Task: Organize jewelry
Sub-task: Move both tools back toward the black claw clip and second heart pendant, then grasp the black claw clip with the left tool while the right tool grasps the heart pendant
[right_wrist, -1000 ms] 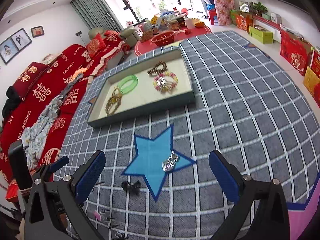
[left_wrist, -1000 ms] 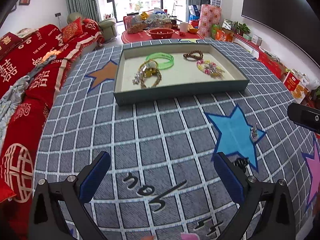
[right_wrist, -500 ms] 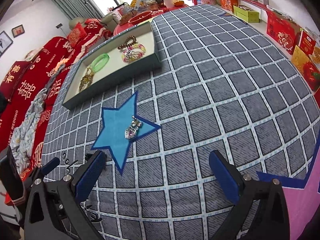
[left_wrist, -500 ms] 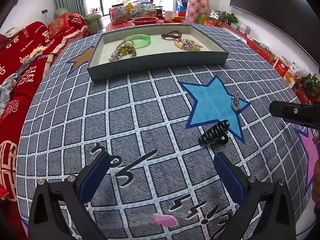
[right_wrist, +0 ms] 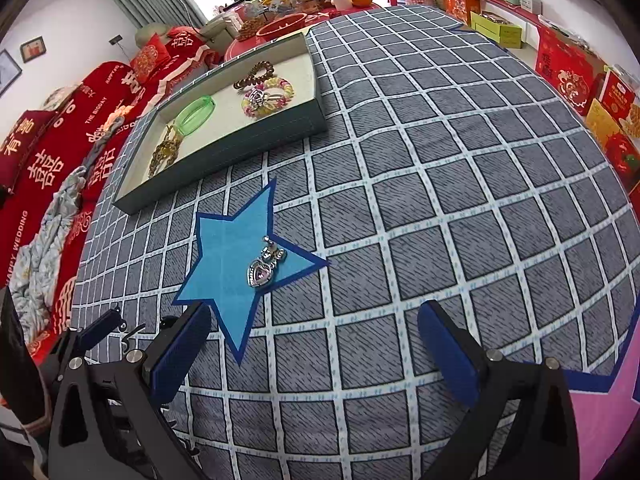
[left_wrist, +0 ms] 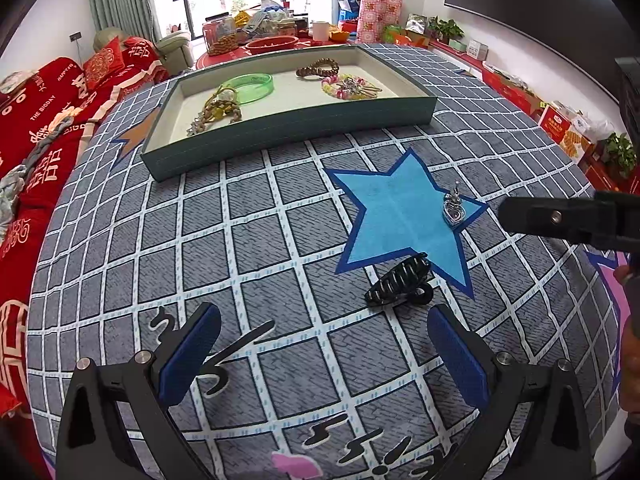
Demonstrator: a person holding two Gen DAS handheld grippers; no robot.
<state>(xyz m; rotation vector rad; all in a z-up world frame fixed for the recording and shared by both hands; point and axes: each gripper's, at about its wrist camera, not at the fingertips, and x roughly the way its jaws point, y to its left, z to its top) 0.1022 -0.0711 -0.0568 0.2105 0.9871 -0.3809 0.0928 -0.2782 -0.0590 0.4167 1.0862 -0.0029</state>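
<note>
Because the heart-shaped pendant [right_wrist: 262, 270] is small, metallic and surely light, it lies flat on the blue star [right_wrist: 228, 256] of the tabletop cloth [right_wrist: 440, 200], and I judge it will be slippery and easy to push away; the better hold is across the thick heart body, not on the thin clasp part at its top; the black hair clip [left_wrist: 400, 282] just beside the star's lower point is stiff plastic with teeth, so it should be taken across its curved back, gently, since the teeth may snap; the right claw [right_wrist: 316, 350] hangs released over the cloth, near the pendant, grasping nothing; the left claw [left_wrist: 322, 354] is also spread wide and empty, with the clip close in front of its right finger; farther away, the tray [left_wrist: 288, 136] already holds a green bangle [left_wrist: 252, 86], a golden chain [left_wrist: 218, 110], a brown bead bracelet [left_wrist: 318, 69] and a pastel bracelet [left_wrist: 350, 88].
</note>
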